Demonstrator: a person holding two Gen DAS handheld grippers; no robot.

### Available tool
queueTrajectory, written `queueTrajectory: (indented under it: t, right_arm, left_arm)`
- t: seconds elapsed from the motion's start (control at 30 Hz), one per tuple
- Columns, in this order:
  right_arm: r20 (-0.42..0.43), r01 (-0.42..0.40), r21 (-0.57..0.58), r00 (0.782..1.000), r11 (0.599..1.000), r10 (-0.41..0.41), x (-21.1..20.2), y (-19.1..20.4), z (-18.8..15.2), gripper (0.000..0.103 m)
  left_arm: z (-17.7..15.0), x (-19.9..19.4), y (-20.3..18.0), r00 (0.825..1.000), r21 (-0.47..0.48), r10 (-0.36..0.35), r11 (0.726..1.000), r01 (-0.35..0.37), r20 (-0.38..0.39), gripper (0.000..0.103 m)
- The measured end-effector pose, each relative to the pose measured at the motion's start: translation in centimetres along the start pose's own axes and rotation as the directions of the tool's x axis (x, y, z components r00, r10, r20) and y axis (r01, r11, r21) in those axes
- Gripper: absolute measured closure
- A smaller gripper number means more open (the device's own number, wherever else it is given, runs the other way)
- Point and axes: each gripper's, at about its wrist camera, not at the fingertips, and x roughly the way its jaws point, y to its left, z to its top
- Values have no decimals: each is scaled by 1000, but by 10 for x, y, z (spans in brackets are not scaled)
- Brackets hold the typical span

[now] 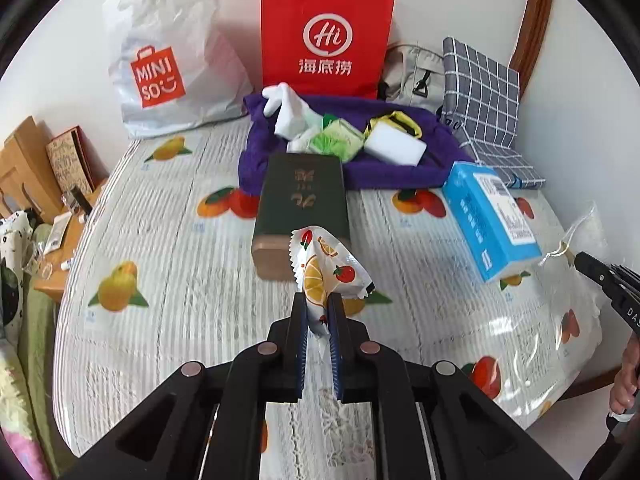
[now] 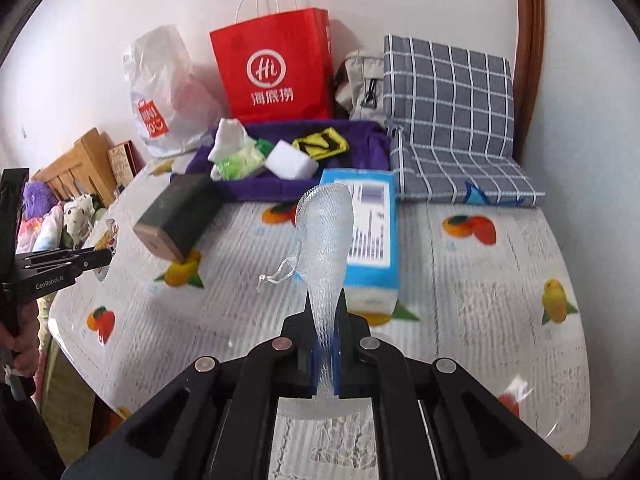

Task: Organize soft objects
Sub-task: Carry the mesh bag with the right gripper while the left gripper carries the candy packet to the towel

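Left gripper [image 1: 318, 300] clamping a fruit-print packet [image 1: 328, 264], jaws closed tight on its lower end, packet sticking up above the table [image 1: 168, 216] in front of the green box [image 1: 302, 208]. Right gripper [image 2: 325, 308] pinching a clear mesh bag [image 2: 326, 236], jaws shut on its narrow neck, wider end rising over the blue tissue pack [image 2: 370, 236], a drawstring loop dangling at the left side. Both being held off the fruit-patterned cloth covering the table. Lying farther back, a purple towel [image 1: 400, 168] carrying a white sponge [image 1: 394, 146], a green-and-white packet [image 1: 340, 140], a white glove [image 1: 286, 110] and a yellow-and-black item [image 1: 396, 120]. Green box resting just in front of the towel, its far end touching the towel's near edge in the left view. Blue tissue pack lying to the right of the box, near the towel's right corner. Standing against the wall behind, a red paper bag [image 1: 326, 36] and a white plastic bag [image 1: 168, 64], with a grey bag [image 1: 412, 72] and a checked cushion [image 1: 480, 92] at the right. Appearing at the right edge of the left view, the tip of the right gripper with clear film hanging from it; appearing at the left edge of the right view, the left gripper and a hand [image 2: 22, 344] around its handle.
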Motion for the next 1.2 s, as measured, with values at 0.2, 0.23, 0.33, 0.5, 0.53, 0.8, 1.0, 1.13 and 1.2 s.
queueTrajectory:
  t: [0.2,0.23,0.33,0.5,0.53,0.8,1.0,1.13,1.2]
  right_arm:
    - [20,-25,4,999,1000,25,5,-2,25,98]
    - [23,-26,2,999,1000,26,7,-2,29,98]
    - [33,-36,-3,999,999,36,12,-2,42,98]
    - [39,-53,-16,998,998,53,26,-2,64,98]
    - [44,-54,-20,998,998,55,29,-1,70,98]
    - [55,-73,-36,996,997,75,54,1,107,98]
    - [52,-90,-23,994,996,91,78,-4,135,98]
    - [47,-104,-14,993,994,105,96,-6,154,98]
    - [42,-110,-12,993,994,110,103,-7,161,98]
  left_arm:
    - [22,4,1,1000,-22,-8,1000,9,12,93]
    - [25,5,1,1000,-26,-12,1000,12,12,93]
    - [36,10,0,1000,-29,-4,1000,4,13,93]
    - [55,17,1,1000,-46,-8,999,9,19,93]
    - [61,19,1,1000,-46,-4,999,5,21,93]
    - [98,33,4,999,-56,5,998,-3,39,93]
    - [125,51,10,999,-78,7,997,-4,45,93]
    - [141,66,13,999,-94,-8,995,12,40,93]
    - [149,74,12,999,-93,-10,996,14,34,93]
